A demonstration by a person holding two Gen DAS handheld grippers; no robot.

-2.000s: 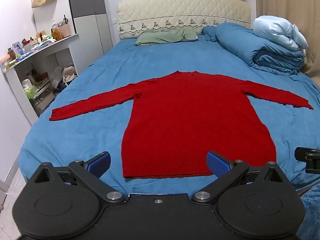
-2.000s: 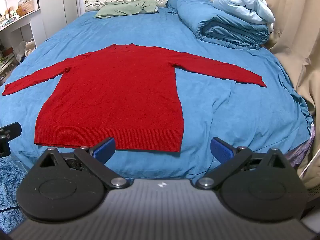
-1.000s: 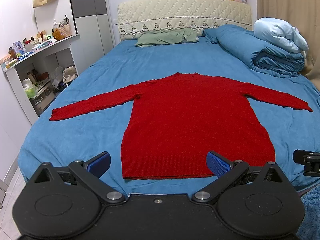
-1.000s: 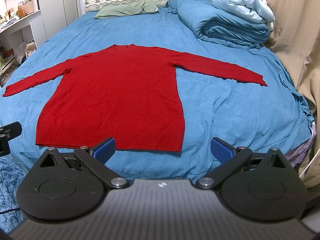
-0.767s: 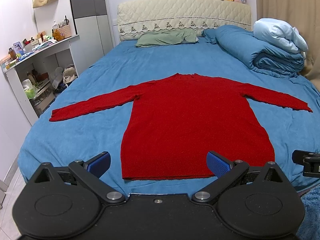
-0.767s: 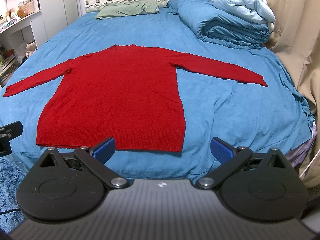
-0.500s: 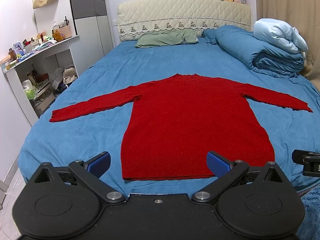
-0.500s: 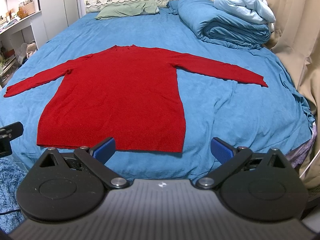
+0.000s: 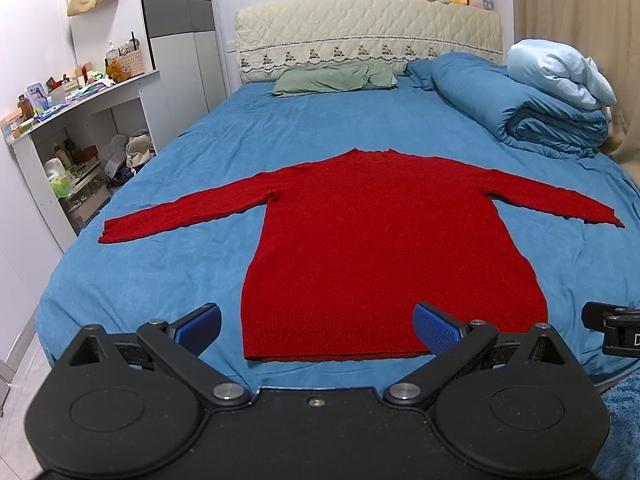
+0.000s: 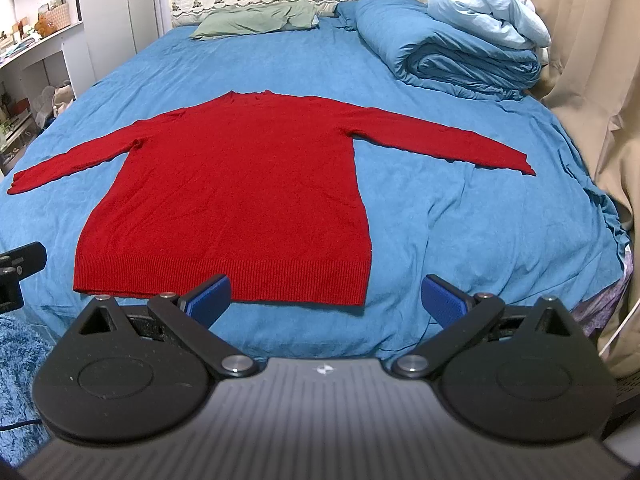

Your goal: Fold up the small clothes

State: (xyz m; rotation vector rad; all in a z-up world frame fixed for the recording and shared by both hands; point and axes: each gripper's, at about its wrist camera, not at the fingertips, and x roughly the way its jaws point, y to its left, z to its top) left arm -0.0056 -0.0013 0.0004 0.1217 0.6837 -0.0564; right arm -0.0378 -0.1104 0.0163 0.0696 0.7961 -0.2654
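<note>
Both tools hang just off the foot edge of the bed (image 9: 120, 272), jaws spread wide, holding nothing. The left gripper (image 9: 316, 330) faces the hem's left corner and the right gripper (image 10: 326, 294) the hem's right corner, so each seems about equally near its own side. The red sweater (image 9: 380, 248) lies flat on the blue sheet, hem along the foot edge, its long axis running away toward the headboard (image 9: 368, 40), neck pointing there. The sleeves stretch toward the side edges. Folding hasn't started, I'd say.
</note>
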